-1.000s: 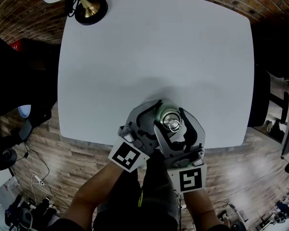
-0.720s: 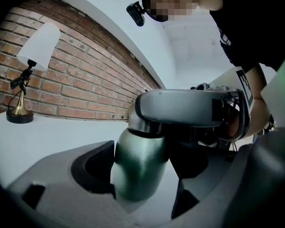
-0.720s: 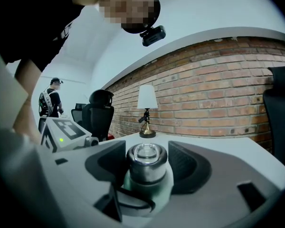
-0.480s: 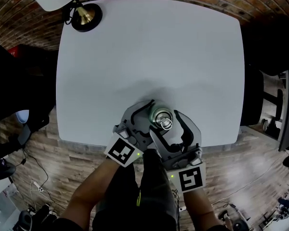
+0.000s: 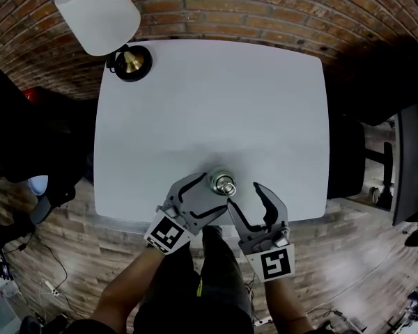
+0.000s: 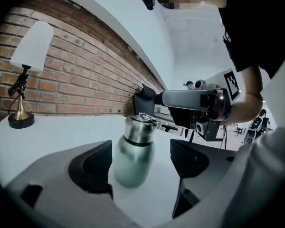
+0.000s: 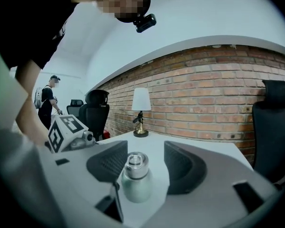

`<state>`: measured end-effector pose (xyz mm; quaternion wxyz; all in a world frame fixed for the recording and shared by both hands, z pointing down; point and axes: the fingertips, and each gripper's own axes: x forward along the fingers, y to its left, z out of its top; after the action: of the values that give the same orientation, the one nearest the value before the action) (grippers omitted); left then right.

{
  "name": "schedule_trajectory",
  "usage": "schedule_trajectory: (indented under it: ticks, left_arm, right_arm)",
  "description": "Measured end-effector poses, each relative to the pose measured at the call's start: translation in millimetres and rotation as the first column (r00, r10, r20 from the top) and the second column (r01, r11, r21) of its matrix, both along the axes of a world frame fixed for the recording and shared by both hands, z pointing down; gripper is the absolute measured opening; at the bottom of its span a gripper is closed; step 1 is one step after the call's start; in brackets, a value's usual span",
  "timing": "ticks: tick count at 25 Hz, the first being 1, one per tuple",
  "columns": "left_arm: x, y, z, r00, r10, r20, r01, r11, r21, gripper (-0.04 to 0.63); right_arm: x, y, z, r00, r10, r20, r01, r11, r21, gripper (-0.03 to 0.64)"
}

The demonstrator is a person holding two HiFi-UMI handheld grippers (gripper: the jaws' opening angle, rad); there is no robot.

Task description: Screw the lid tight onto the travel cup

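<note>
Fingers (image 6: 92, 167) apart on both: left gripper (image 5: 214, 190) flanks cup (image 6: 130, 163) loosely; right gripper (image 5: 245, 197), just closed a little, holds nothing. Lid (image 6: 139, 128) seated on cup, tabletop's (image 5: 216, 103) near edge; task probably done.

Pale green cup (image 6: 130, 163), silver lid (image 6: 139, 129), white table (image 5: 216, 96)

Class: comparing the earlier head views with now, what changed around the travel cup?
Both grippers drew back toward the person. The right gripper came off the lid, jaws open, just closing slightly, nothing between them. The left gripper, open, no longer wraps the travel cup. Cup, lamp and table stayed.
</note>
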<state>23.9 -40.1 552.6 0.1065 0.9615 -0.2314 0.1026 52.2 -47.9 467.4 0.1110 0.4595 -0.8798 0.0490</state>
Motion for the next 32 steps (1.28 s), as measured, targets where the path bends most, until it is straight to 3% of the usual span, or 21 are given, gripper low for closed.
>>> schedule_trajectory:
  ticks: [7,11,15,17,20,23,27,32]
  left_arm:
    - [-15.2,11.1,-24.2,0.998,-0.055,0.042,0.056,0.998,-0.032,0.362]
    - [-24.8,7.1,-43.0,0.994,-0.099,0.037,0.099,0.995,-0.013,0.362]
    - [-41.6,-1.0,-64.9,0.987,-0.161,0.019,0.16,0.987,0.018,0.355]
    - [-48.4,-1.2,-75.5,0.984,-0.176,0.015,0.175,0.984,0.039,0.251]
    - [-54.1,-0.3,-89.8,0.983,-0.185,0.008,0.184,0.981,0.064,0.188]
    - [-54.7,-1.3,-108.6,0.982,-0.187,-0.011,0.187,0.977,0.1,0.078]
    - [-52.4,-6.3,-141.1,0.978,-0.205,-0.024,0.207,0.966,0.156,0.043]
    - [-64.1,-8.4,-190.5,0.963,-0.263,-0.065,0.271,0.934,0.234,0.026]
  right_arm:
    - [2.7,6.5,-31.6,1.0,0.02,-0.002,-0.02,1.0,0.014,0.144]
    - [5.9,6.9,-51.0,0.998,0.053,-0.013,-0.053,0.998,0.031,0.076]
    - [11.7,9.5,-70.5,0.997,0.071,-0.039,-0.068,0.996,0.056,0.052]
    - [14.5,12.8,-82.2,0.996,0.075,-0.054,-0.07,0.994,0.081,0.046]
    - [20.0,19.4,-100.2,0.994,0.093,-0.065,-0.085,0.989,0.117,0.04]
    - [29.6,27.2,-116.1,0.991,0.124,-0.057,-0.115,0.984,0.135,0.034]
    - [48.1,36.7,-131.5,0.984,0.171,-0.045,-0.162,0.974,0.156,0.027]
    - [68.2,47.5,-147.2,0.976,0.217,-0.026,-0.209,0.961,0.181,0.017]
